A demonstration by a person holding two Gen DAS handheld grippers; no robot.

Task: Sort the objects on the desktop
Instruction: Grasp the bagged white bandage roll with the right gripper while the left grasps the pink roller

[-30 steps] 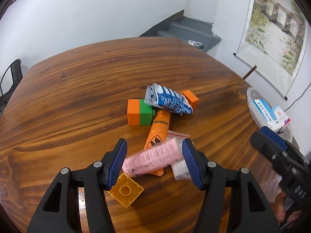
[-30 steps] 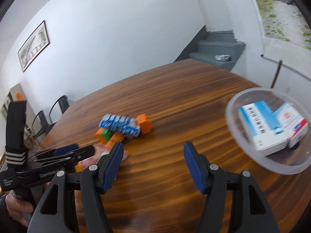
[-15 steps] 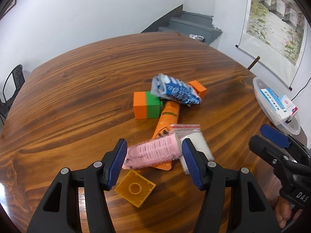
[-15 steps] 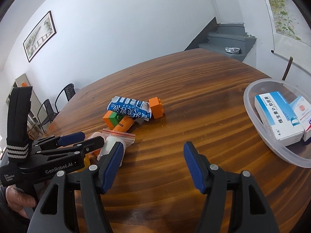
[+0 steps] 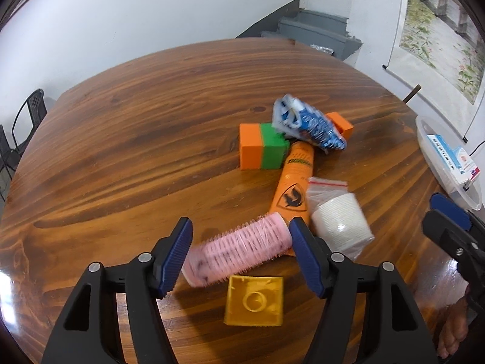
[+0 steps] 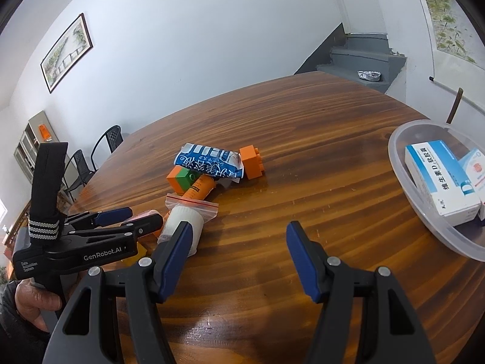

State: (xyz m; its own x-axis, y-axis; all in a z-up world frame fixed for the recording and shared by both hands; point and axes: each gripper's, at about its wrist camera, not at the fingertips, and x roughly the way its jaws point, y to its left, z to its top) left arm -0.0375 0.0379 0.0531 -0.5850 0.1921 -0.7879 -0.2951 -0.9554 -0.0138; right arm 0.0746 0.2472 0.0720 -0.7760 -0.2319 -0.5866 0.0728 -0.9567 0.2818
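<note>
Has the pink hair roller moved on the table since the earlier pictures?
Yes. The pink hair roller, held in the left gripper, has come away from the orange tube it covered and off the bagged white roll.

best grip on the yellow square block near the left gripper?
Pinch the yellow block across two opposite flat side walls, coming straight down. It lies flat on the table, so only the low straight sides offer parallel faces. Its far edge sits close under the pink roller, held in the left gripper, so take the left and right sides.
</note>
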